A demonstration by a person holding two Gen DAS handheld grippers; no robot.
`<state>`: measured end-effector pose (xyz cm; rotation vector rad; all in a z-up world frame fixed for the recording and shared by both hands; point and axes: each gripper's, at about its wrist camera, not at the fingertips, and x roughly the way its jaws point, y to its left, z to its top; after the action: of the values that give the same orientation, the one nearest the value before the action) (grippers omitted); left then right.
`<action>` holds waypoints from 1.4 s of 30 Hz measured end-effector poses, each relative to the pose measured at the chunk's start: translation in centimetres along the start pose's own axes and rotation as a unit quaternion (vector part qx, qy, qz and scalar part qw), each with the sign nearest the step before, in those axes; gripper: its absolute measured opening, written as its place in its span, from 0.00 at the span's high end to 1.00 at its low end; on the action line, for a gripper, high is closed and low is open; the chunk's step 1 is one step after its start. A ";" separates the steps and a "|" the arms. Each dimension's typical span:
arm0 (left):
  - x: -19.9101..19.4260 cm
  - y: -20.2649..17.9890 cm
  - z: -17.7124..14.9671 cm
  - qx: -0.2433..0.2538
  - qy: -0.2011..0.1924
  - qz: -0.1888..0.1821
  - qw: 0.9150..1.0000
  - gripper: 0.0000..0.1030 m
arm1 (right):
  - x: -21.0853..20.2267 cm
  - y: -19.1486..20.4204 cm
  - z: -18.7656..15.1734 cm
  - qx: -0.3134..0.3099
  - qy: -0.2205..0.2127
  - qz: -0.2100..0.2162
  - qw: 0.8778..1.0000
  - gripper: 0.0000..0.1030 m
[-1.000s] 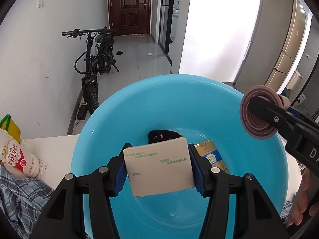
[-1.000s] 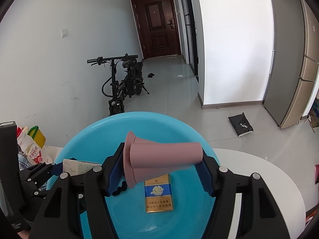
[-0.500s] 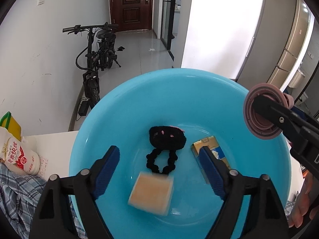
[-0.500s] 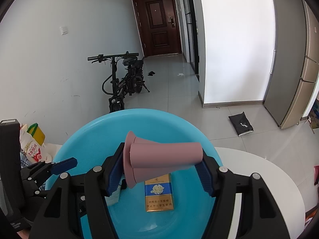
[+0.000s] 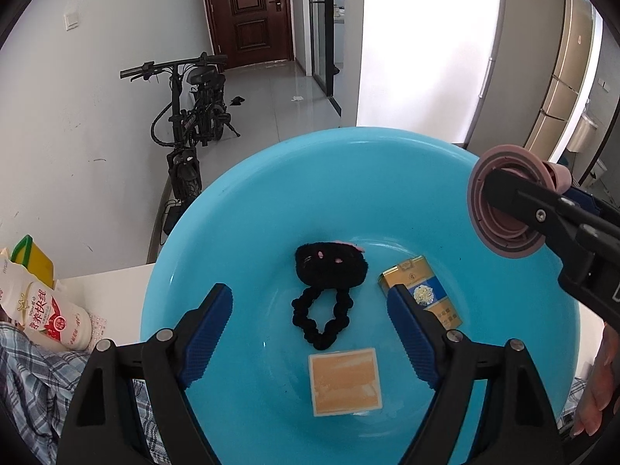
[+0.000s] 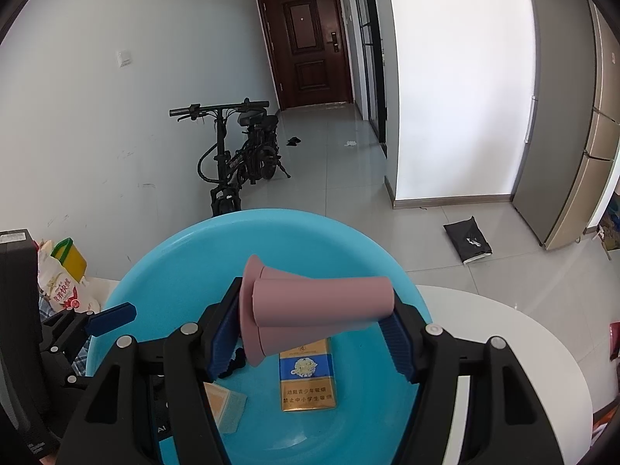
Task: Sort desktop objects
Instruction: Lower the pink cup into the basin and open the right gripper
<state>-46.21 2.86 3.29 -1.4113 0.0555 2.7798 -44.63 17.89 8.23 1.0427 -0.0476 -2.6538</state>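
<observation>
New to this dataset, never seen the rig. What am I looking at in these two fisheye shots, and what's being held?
There is no robot: a person holds a two-finger gripper in each hand, and each carries a fisheye camera looking forward along its fingers.

In the left wrist view, the left gripper is open and empty, above a blue basin. In the basin lie a black hair tie, a gold and blue cigarette pack and a small cream box.

In the right wrist view, the right gripper is shut on a pink cup-shaped thing, held sideways over the same basin. That gripper also shows at the right edge of the left view.

The basin stands on a white table, beside a milk bottle.
</observation>
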 end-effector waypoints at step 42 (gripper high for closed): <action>0.2 -0.1 -0.2 0.003 0.006 0.003 1.000 0.18 | 1.8 0.7 -0.7 -0.001 0.028 0.000 1.000 0.34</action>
<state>-46.16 2.92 3.04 -1.4283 0.0689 2.7744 -45.18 16.74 6.61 1.1156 -0.0345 -2.6227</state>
